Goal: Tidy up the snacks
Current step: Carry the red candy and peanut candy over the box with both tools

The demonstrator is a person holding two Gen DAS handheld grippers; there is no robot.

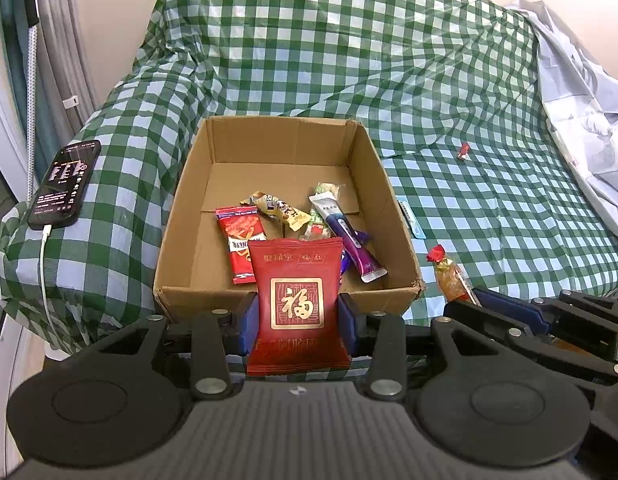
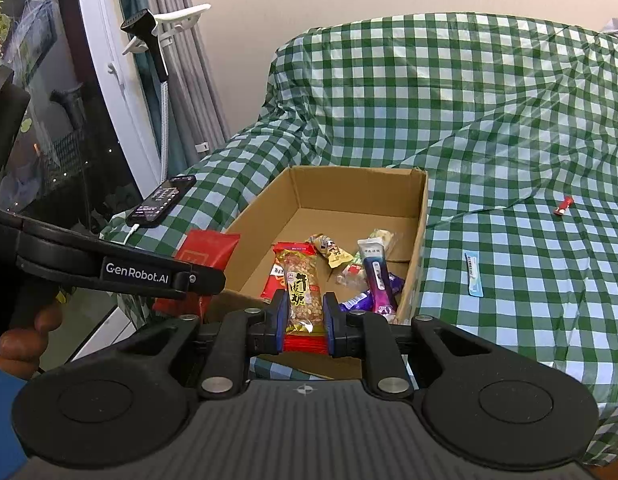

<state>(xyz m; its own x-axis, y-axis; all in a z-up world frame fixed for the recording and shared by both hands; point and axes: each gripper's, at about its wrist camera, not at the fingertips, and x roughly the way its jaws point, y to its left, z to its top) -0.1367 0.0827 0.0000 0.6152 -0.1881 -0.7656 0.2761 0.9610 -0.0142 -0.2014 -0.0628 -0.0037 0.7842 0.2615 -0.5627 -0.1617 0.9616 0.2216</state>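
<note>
Two snacks are in hand at once, both poised at the near edge of the cardboard box (image 1: 285, 184), so the step in hand looks like delivery: carry each packet over the wall and let go. The left gripper (image 1: 297, 322) is partly closed on a red square packet (image 1: 297, 304), its blue pads pressing the packet's two side edges, the packet upright with its top just over the near wall of the box. The right gripper (image 2: 305, 318) is squeezed almost shut on a narrow peanut candy bar (image 2: 303, 292), held near its lower end, the bar standing up toward the box. Both grippers tilt downward toward the box, side by side, the left one lying just left of the right in the right wrist view, with a hand (image 2: 27, 336) on its handle.

Several packets already lie on the box floor, among them a purple tube (image 1: 351, 240). Loose on the checked sofa cover (image 1: 489, 208) remain a small red candy (image 1: 464, 150) and a pale blue stick packet (image 2: 473, 274), well apart from the box.

Next, each gripper likely needs to reach further over the wall, then open so the snack drops among the others
</note>
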